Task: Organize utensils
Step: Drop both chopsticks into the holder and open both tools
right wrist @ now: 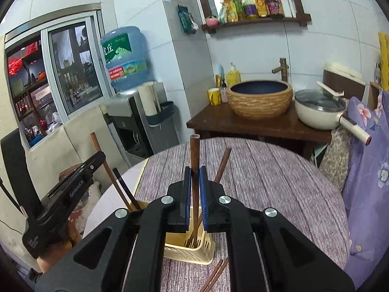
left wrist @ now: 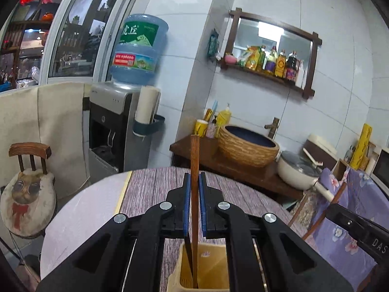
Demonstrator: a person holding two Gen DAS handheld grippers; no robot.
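Note:
A cream slotted utensil holder stands on the round table; it also shows in the left wrist view. My left gripper is shut on a brown wooden chopstick whose lower end is inside the holder. My right gripper is shut on another brown chopstick, also reaching down into the holder. More chopsticks lean in the holder. Two loose chopsticks lie on the table in front of it. The left gripper's body shows at the left of the right wrist view.
A counter behind the table carries a woven basin, a white pan and a yellow mug. A water dispenser stands at the left. A purple floral cloth hangs at the right. A cushioned chair is beside the table.

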